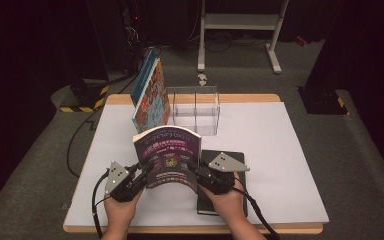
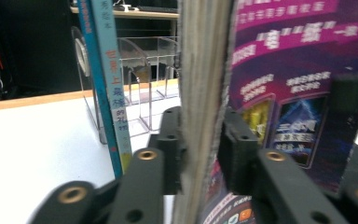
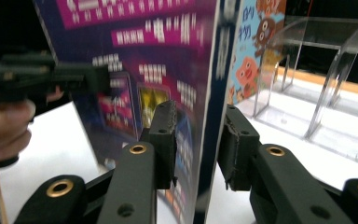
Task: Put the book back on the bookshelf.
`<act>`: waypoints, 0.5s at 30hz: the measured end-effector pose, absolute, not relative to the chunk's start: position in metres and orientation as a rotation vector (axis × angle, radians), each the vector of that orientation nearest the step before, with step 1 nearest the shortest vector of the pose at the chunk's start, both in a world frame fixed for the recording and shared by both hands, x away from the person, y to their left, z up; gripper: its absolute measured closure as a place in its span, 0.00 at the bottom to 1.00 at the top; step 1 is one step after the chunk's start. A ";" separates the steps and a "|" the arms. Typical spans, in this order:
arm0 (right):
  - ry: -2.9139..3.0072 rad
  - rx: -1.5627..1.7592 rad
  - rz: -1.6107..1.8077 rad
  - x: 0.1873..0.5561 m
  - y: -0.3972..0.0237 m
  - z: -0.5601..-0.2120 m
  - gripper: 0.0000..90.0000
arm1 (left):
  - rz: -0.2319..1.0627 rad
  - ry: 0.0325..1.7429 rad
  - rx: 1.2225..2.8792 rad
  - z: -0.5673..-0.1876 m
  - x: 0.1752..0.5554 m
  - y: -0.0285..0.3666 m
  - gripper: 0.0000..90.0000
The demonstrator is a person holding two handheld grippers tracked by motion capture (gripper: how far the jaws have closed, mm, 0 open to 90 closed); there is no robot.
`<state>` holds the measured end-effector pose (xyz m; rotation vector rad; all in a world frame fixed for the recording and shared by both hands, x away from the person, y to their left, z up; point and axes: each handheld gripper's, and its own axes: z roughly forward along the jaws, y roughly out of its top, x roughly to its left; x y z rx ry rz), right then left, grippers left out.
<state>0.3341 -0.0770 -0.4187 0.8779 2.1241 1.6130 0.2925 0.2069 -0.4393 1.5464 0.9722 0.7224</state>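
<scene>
A purple book [image 1: 167, 155] stands upright on the white table [image 1: 280, 150], its cover bowed toward me. My left gripper [image 1: 147, 167] is at its page-edge side; in the left gripper view [image 2: 200, 144] both pads press the block of pages [image 2: 203, 70]. My right gripper [image 1: 192, 167] is at the spine side. In the right gripper view [image 3: 198, 140] its jaws straddle the spine [image 3: 212, 93] with narrow gaps on both sides, so it stands open around the book. Each gripper view also shows the other gripper across the cover.
A colourful book [image 1: 150, 95] leans upright against a clear acrylic organizer [image 1: 195, 107] at the table's far middle. A black book [image 1: 205, 155] lies flat under my right hand. Dark stands and cables surround the table on the floor.
</scene>
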 end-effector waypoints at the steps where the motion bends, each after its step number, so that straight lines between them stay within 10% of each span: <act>1: 2.120 0.876 1.615 0.336 -0.076 -0.416 0.77 | 0.727 0.965 1.553 -0.439 0.292 0.206 0.86; 4: 2.122 0.883 1.576 0.341 -0.071 -0.411 0.91 | 0.757 0.965 1.570 -0.438 0.291 0.203 0.91; 15: 2.108 0.922 1.576 0.357 -0.072 -0.410 0.92 | 0.781 0.980 1.557 -0.434 0.312 0.196 0.93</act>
